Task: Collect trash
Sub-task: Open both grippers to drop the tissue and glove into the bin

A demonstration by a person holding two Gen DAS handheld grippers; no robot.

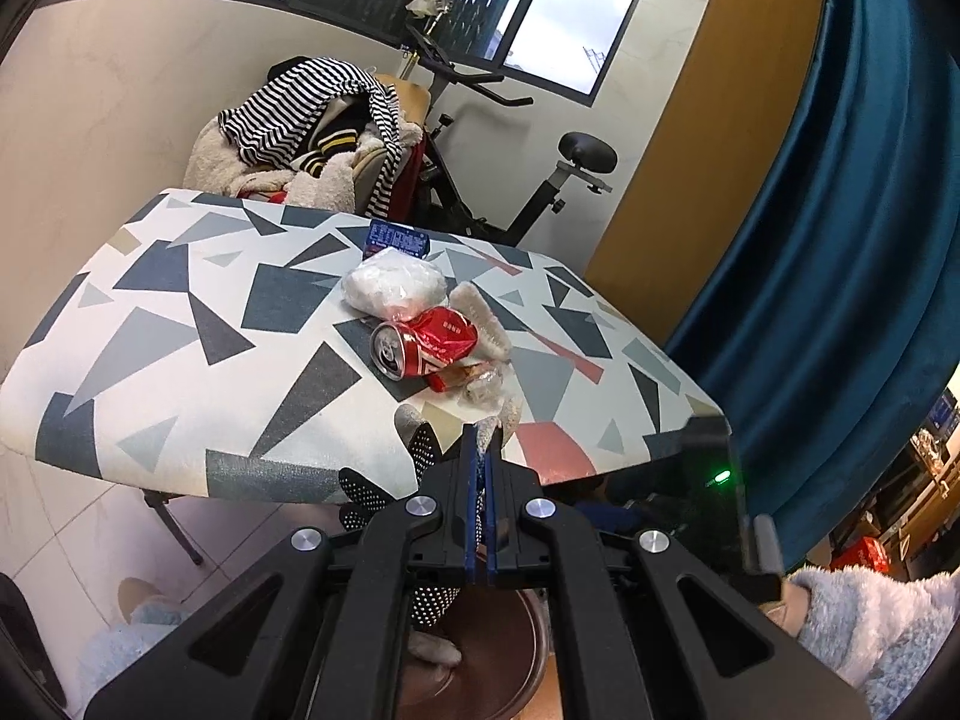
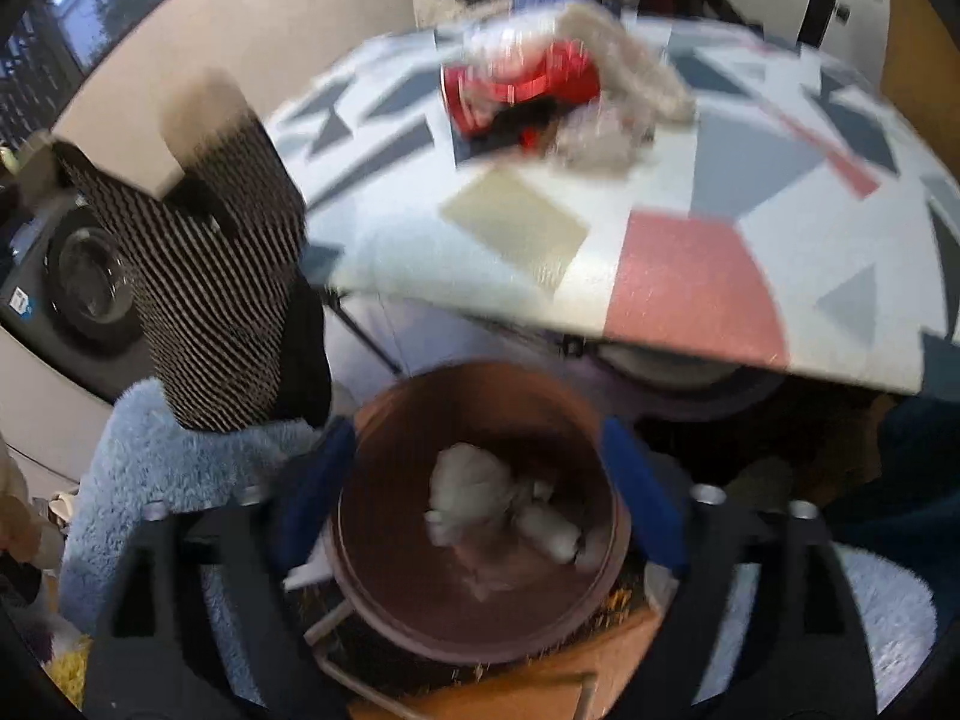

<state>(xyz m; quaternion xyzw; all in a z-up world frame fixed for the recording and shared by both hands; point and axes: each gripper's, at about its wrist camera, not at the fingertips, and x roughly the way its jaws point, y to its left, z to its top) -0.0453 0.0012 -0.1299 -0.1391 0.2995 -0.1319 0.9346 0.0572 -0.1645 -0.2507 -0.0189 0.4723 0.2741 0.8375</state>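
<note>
Right gripper (image 2: pixel 480 492) jaws spread wide over brown bin (image 2: pixel 360 450), crumpled white trash (image 2: pixel 480 492) inside it. Left gripper (image 1: pixel 482 456) clenched on dotted cloth (image 1: pixel 427 447). Red can (image 1: pixel 423 348) lies on patterned table (image 1: pixel 180 360).

geometric-patterned table (image 1: pixel 180 324), exercise bike (image 1: pixel 540 180), teal curtain (image 1: pixel 840 240), dark-framed windows (image 1: pixel 540 12), pale tiled floor (image 1: pixel 72 528)

One red can (image 1: pixel 425 348) and one white bag (image 1: pixel 394 286) are seen ahead of the tongs; one brown bin (image 2: pixel 480 516) is seen below.
</note>
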